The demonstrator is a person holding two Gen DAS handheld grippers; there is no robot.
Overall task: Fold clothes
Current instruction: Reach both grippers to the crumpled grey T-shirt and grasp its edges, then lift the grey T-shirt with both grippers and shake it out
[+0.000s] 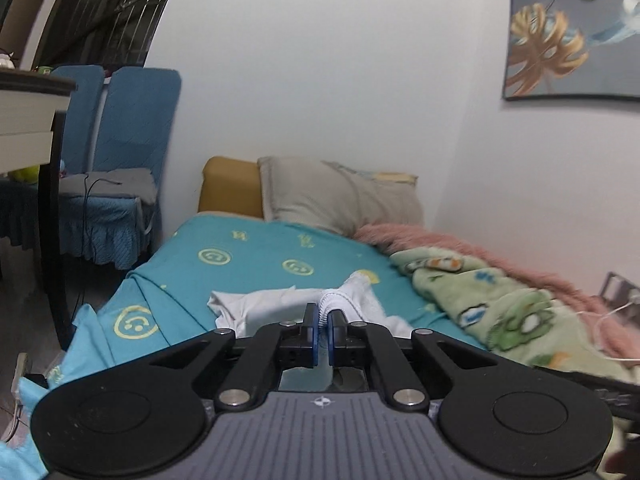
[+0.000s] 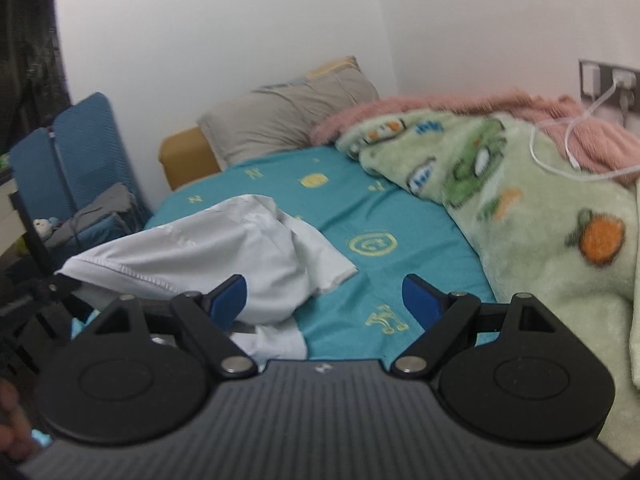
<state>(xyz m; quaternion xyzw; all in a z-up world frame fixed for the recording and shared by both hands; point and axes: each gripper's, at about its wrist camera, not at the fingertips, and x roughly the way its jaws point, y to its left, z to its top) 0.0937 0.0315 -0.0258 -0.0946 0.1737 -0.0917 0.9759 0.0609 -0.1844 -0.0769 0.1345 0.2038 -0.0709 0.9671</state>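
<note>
Two wrist views, low over the bed

We look forward along each gripper's fingers toward the headboard wall: our left view sits close above the white garment (image 1: 280,304), our right view from further right; both share the bed (image 2: 400,208), pillow (image 1: 340,196) and green blanket (image 2: 540,208).

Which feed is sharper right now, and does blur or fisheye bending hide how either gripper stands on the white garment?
Left wrist view: fairly sharp, walls bowed by the fisheye; left gripper clearly shut on the white garment. Right wrist view: soft all over, green blanket smeared, yet the right gripper plainly shows open, its left finger against the garment, gripping nothing.
</note>
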